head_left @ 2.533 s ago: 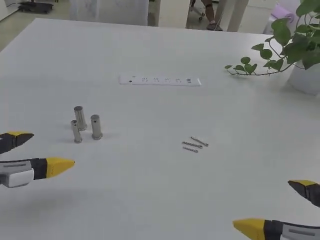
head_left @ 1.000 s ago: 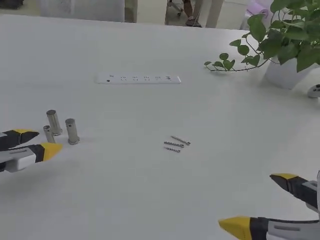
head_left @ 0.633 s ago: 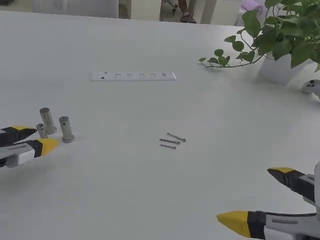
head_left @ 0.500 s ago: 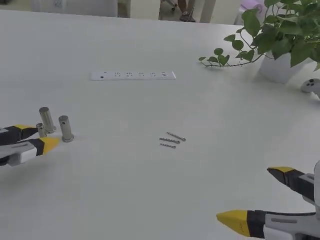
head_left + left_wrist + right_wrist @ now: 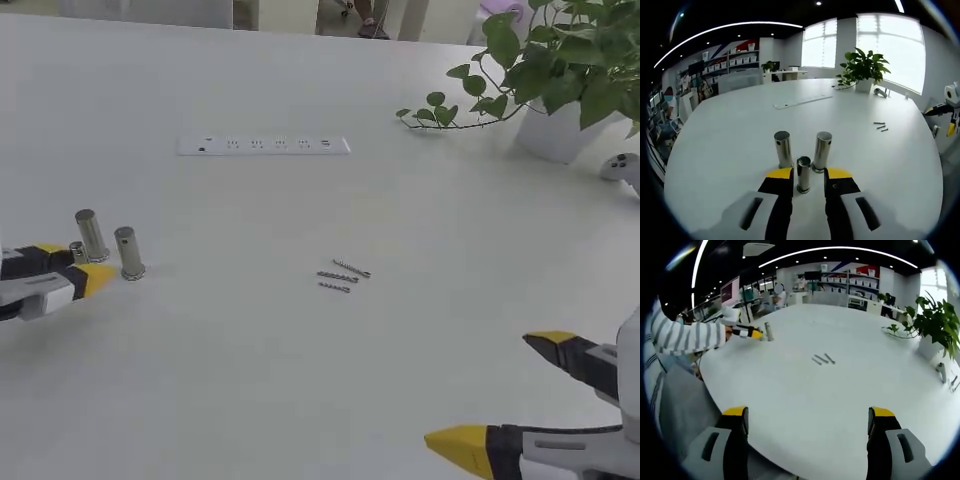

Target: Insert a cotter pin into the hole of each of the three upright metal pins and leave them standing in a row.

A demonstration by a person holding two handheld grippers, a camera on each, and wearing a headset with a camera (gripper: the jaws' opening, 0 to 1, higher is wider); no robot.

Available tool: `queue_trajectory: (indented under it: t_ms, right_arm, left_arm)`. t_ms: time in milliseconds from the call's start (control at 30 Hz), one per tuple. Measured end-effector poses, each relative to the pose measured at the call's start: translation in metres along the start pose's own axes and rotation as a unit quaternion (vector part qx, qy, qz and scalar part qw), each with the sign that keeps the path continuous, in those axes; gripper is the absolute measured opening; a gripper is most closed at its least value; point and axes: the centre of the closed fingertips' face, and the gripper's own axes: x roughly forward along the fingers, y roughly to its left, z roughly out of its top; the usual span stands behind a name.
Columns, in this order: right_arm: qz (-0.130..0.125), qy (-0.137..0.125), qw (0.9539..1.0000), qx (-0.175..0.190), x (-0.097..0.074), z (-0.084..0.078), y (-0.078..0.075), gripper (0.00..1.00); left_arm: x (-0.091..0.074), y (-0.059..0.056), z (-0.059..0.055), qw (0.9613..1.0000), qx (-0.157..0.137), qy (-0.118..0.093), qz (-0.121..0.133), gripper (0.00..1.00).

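Observation:
Three metal pins stand close together at the table's left: two tall ones and a short pin. My left gripper reaches in from the left edge. In the left gripper view its yellow-tipped jaws flank the short pin with a thin gap on each side, and the tall pins stand just behind. Three cotter pins lie loose mid-table, apart from both grippers. My right gripper hangs wide open with nothing between its jaws at the near right, and its own view has the cotter pins far ahead.
A white power strip lies across the far middle of the table. A potted plant with trailing leaves stands at the far right, with a small white object beside it. A striped sleeve holds the left gripper.
My left gripper has moved in toward the pins and narrowed its jaws around the short pin. The right gripper stays wide open. The head camera has shifted.

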Motion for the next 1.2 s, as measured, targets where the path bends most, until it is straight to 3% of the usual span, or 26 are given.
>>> queue_trajectory:
  t_ms: [500,767,867,1000,1200]
  right_arm:
    - [-0.010,0.001,0.9999,0.003,-0.0015,0.0000,-0.0044,1.00]
    - [-0.004,0.003,1.0000,0.002,0.0013,-0.0012,-0.0015,1.00]
    - [-0.002,0.005,1.0000,0.001,0.0021,-0.0015,-0.0002,1.00]
    - [-0.001,0.005,1.0000,0.000,0.0023,-0.0017,-0.0008,1.00]
    - [0.001,0.007,1.0000,-0.001,0.0042,-0.0020,-0.0006,1.00]
  left_arm:
    - [-0.0005,0.0016,-0.0047,0.9996,0.023,0.015,0.010,0.07]
    - [-0.0010,0.0015,-0.0043,0.9996,0.024,0.015,0.010,0.07]
    - [-0.0007,0.0046,-0.0038,0.9997,0.010,0.012,0.021,0.07]
    - [-0.0009,0.0036,-0.0036,0.9992,0.026,0.015,0.026,0.07]
    - [-0.0028,0.0041,-0.0046,0.9993,0.004,0.018,0.032,0.07]
